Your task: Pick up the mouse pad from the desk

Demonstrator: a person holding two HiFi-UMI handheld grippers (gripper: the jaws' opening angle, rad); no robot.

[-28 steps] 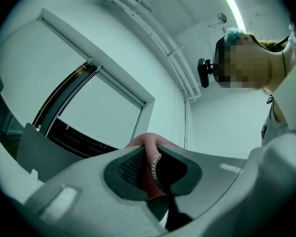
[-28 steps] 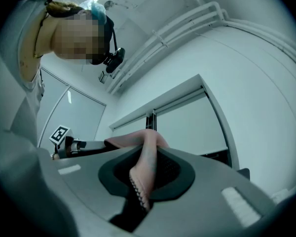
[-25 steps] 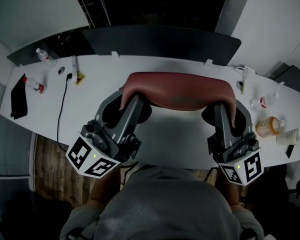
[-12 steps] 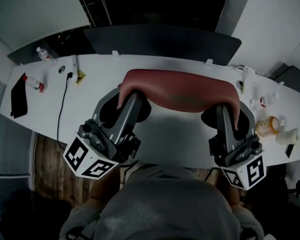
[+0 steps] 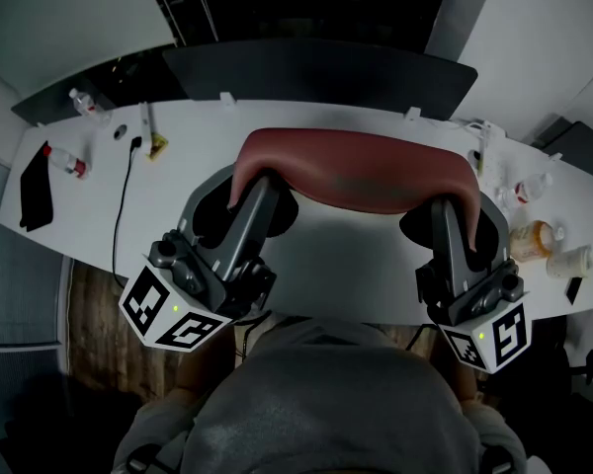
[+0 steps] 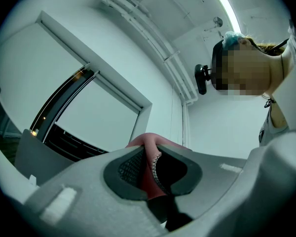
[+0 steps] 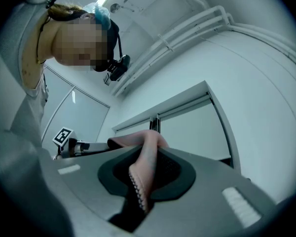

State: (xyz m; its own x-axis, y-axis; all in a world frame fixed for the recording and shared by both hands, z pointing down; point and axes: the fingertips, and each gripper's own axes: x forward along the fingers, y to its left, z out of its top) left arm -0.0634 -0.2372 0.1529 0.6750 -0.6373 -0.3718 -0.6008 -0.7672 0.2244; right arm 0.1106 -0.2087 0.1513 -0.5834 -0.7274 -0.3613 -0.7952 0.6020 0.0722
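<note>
Head view: the reddish-brown soft rectangular mouse pad (image 5: 356, 171) sags between the left hand-held gripper (image 5: 239, 197) and the right hand-held gripper (image 5: 465, 210). Each is clamped on one end, slightly higher above the white desk (image 5: 356, 260) than a second ago. The pickup looks essentially complete.

Mouse pad (image 5: 356, 171) hides desk (image 5: 346, 265) beneath it. Small objects (image 5: 534, 243) right of mouse pad: too small to identify. Flat black item (image 5: 35, 191) far left: unclear.

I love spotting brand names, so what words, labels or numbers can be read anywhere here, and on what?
No readable words or numbers anywhere.
Left marker cube, right marker cube: square patterns only, no letters.
Water bottle, orange bottle labels: too small to read.
</note>
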